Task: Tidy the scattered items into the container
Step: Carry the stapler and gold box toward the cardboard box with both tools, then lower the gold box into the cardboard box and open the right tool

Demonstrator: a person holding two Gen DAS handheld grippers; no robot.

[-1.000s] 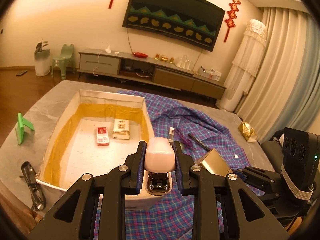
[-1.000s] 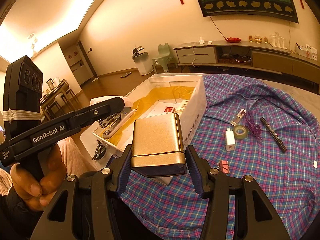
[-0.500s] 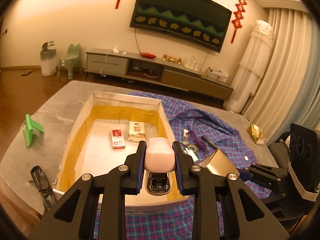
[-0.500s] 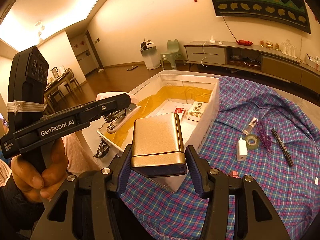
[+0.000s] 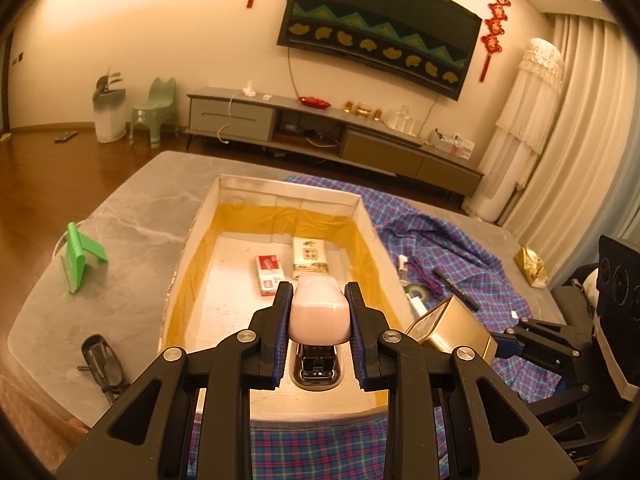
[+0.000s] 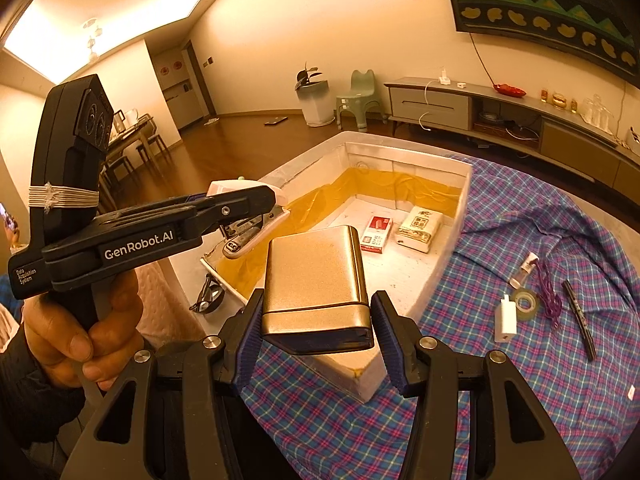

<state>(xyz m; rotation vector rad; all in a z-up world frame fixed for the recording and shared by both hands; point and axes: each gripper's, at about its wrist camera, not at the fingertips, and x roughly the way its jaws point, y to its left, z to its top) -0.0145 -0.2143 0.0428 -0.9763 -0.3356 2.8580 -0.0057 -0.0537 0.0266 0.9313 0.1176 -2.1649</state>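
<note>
My left gripper is shut on a stapler with a pink top, held over the near end of the white container lined in yellow. Inside the container lie a red pack and a cream pack. My right gripper is shut on a gold tin above the container's near corner. The right wrist view shows the left gripper and its stapler over the container's left wall, with a person's hand on the handle.
On the plaid cloth right of the container lie a white charger, a tape roll, a purple cord, a black pen and a small bottle. Glasses and a green stand sit on the grey tabletop to the left.
Both grippers have carried their loads toward the container: the stapler now hangs over its near end, and the gold tin has come closer to its near corner. Neither grip has changed.
</note>
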